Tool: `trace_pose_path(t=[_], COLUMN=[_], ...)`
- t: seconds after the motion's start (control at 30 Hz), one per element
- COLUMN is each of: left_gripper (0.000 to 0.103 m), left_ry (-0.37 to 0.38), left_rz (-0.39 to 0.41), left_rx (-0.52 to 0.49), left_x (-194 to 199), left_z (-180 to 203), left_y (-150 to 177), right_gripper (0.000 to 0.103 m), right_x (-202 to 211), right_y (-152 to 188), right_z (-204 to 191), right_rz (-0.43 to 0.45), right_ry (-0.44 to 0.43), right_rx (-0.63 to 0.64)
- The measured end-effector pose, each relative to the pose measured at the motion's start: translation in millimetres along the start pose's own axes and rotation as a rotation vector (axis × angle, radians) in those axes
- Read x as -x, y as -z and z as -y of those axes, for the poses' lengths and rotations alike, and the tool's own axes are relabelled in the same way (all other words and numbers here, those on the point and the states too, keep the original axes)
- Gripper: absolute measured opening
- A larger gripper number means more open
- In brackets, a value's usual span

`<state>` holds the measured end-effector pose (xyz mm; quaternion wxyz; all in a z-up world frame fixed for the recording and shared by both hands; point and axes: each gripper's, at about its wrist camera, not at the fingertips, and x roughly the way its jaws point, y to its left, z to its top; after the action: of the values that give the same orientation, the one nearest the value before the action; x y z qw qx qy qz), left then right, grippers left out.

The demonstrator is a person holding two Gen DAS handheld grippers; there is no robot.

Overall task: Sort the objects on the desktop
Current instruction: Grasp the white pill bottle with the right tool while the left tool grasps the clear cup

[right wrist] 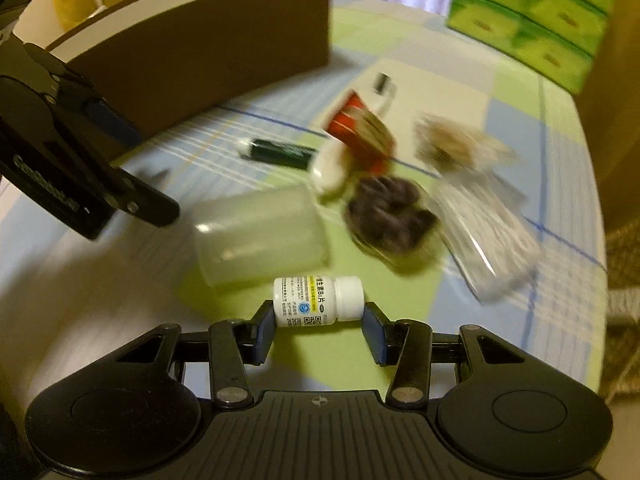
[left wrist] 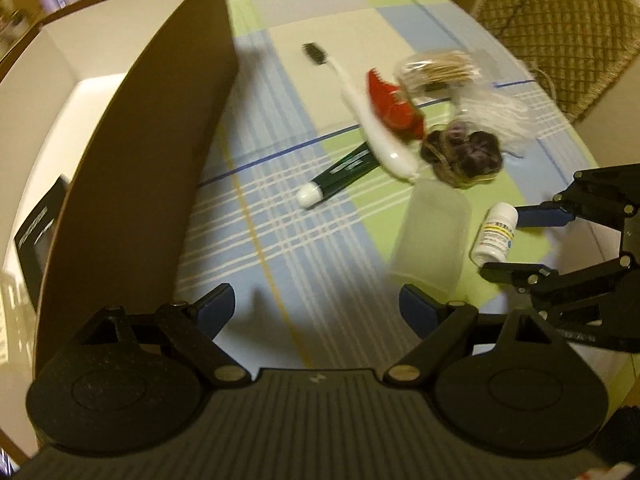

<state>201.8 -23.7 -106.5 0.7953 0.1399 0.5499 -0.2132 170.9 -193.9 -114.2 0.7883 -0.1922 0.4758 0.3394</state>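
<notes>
A white pill bottle [right wrist: 316, 300] lies sideways between the pads of my right gripper [right wrist: 320, 322], which is shut on it end to end, just above the checked tablecloth. It stays sharp while the table behind blurs. In the left wrist view the same bottle [left wrist: 494, 236] sits in the right gripper [left wrist: 504, 242] at the right edge. My left gripper [left wrist: 316, 300] hangs open and empty over the cloth beside the brown box [left wrist: 152, 140]. A translucent cup [left wrist: 432, 236] lies on its side between the two grippers.
Beyond the cup lie a green tube [left wrist: 344, 172], a white toothbrush [left wrist: 360, 112], a red item [left wrist: 392, 104], bagged dark hair ties [left wrist: 464, 152], bagged cotton swabs [left wrist: 440, 68] and white cord [left wrist: 504, 120]. Green tissue boxes [right wrist: 532, 12] stand at the far end. A woven seat [left wrist: 560, 28] is past the table edge.
</notes>
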Motion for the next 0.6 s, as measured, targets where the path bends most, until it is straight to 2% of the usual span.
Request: trace_pose_path(t=[0.2, 0.37, 0.5, 0.57, 0.6], left_gripper=[0.085, 0.081, 0.065, 0.062, 0.058], left_ry=[0.070, 0.088, 0.094, 0.100, 0.099], left_rz=[0.018, 0.011, -0.005, -0.012, -0.017], left_rx=[-0.100, -0.165, -0.194, -0.202, -0.205], left_x=[-5.7, -21.7, -37.3, -43.2, -46.3], left_z=[22.8, 41.6, 51.1, 55.0, 57.0], left_y=[-8.9, -20.4, -29.6, -32.1, -32.4], right_gripper=[0.044, 0.044, 0.044, 0.044, 0.044], right_x=[8.9, 14.6, 18.4, 20.0, 20.3], right_y=[11.6, 17.0, 20.7, 21.1, 21.2], right_z=[19.3, 26.6, 27.3, 27.5, 27.0], right_rz=[-0.020, -0.025, -0.020, -0.017, -0.013], right_ry=[0.044, 0.063, 0.069, 0.068, 0.067], right_rx=[-0.078, -0.122, -0.144, -0.150, -0.152])
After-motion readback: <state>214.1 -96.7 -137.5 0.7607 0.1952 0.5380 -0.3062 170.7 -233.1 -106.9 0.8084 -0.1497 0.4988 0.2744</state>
